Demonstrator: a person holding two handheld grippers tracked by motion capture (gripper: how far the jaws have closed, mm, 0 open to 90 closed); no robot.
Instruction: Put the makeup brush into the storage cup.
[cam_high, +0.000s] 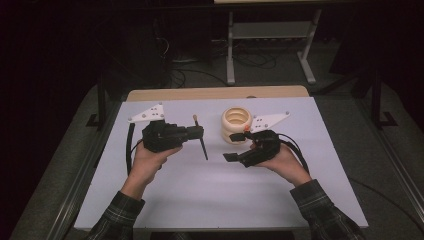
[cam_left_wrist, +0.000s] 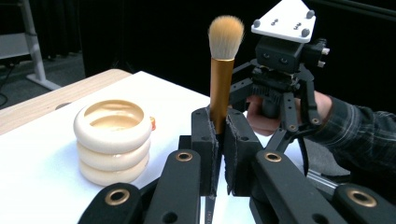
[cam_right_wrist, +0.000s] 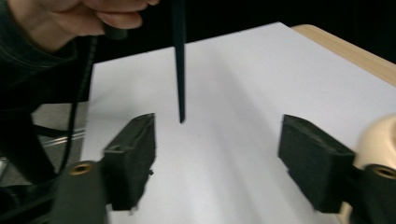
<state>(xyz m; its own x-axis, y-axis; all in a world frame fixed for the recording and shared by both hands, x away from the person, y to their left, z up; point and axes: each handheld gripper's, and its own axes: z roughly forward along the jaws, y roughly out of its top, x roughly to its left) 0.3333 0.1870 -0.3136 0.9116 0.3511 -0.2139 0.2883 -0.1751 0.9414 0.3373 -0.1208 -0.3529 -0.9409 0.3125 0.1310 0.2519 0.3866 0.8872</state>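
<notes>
Left gripper (cam_left_wrist: 217, 140) clamps makeup brush (cam_left_wrist: 223, 70) at gold ferrule, bristles up, above worktop (cam_high: 200, 200). Right gripper (cam_right_wrist: 224, 154) fingers wide, unloaded. Ringed cream holder (cam_high: 237, 125) stands just beside right gripper. Likely step (judgement): brush into holder; keep upright, centre over opening, lower slowly.

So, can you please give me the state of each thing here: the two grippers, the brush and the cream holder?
Left gripper: shut on the makeup brush, held above the table.
Makeup brush: upright, bristles up, clamped at its gold ferrule, dark handle pointing down.
Right gripper: open, jaws wide apart, nothing between them.
Ringed cream holder: standing upright on the white table, empty as far as can be seen.
</notes>
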